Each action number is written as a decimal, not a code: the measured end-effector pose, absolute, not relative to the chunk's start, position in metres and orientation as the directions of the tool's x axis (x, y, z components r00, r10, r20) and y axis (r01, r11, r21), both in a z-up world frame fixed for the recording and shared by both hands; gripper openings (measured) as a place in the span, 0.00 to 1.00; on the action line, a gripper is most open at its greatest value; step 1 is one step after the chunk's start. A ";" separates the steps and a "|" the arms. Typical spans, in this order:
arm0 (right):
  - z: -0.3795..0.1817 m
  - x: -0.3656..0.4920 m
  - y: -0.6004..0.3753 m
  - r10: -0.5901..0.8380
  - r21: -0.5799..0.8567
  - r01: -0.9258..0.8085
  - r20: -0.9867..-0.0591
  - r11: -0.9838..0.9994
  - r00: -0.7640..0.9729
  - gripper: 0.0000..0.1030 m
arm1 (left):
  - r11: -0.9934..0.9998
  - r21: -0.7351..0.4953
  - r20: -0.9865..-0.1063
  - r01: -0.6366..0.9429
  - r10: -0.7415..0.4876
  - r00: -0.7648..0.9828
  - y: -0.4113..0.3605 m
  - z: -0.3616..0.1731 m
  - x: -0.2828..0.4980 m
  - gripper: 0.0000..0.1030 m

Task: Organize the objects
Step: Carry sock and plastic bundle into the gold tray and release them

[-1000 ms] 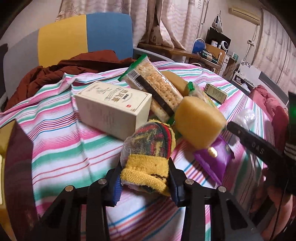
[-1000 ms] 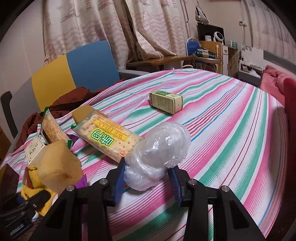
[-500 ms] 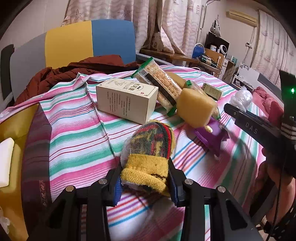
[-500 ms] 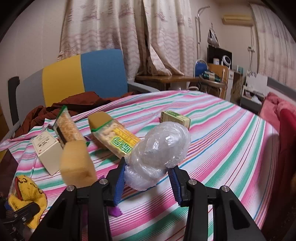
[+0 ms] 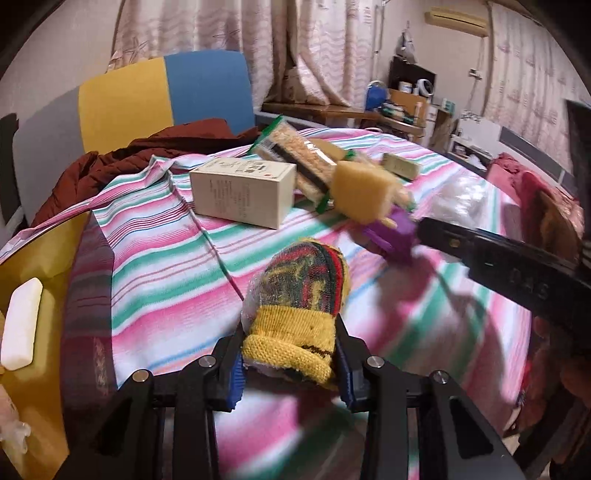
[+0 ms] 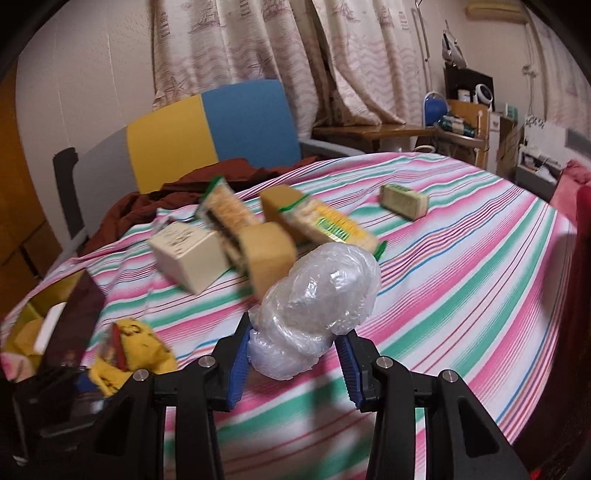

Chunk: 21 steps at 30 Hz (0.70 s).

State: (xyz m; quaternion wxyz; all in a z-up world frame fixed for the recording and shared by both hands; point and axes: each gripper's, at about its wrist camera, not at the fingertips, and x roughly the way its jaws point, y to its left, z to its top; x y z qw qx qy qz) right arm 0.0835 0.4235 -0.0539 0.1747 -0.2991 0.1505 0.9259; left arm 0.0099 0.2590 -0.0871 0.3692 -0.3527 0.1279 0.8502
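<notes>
Both claws, left (image 5: pixel 290 363) and right (image 6: pixel 291 363), swung leftward, tilted downward.

My left jaws hold a rolled sock (image 5: pixel 301 314) above the surface (image 5: pixel 166 258) — beyond it a carton (image 5: pixel 243 194), cracker packs (image 5: pixel 299 158) behind that, a sponge (image 5: pixel 364 195) to its right. A chair (image 5: pixel 166 99) stands behind.

A lived-in home room, a bedroom or sitting room. Pale patterned curtains (image 6: pixel 332 55) along the wall, wall-mounted air conditioner (image 5: pixel 458 22), cluttered wooden side desk (image 6: pixel 376 131), yellow-and-blue upholstered chair (image 6: pixel 214 129) draped with rust-brown clothing (image 5: pixel 122 162), pink-and-green striped tablecloth (image 6: pixel 461 258) strewn with snack packets.
</notes>
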 end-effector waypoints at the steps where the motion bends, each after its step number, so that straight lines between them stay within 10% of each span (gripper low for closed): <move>1: -0.053 0.085 0.420 0.223 0.180 -0.407 -0.610 -0.895 -0.760 0.42 | -0.674 -0.053 -0.689 -0.737 0.558 -0.462 0.255 -0.084 0.016 0.36; 21: -0.021 0.081 0.325 -0.039 0.243 -0.136 -0.601 -0.960 -0.798 0.43 | -0.710 -0.217 -0.547 -0.670 0.657 -0.519 0.119 -0.017 0.054 0.35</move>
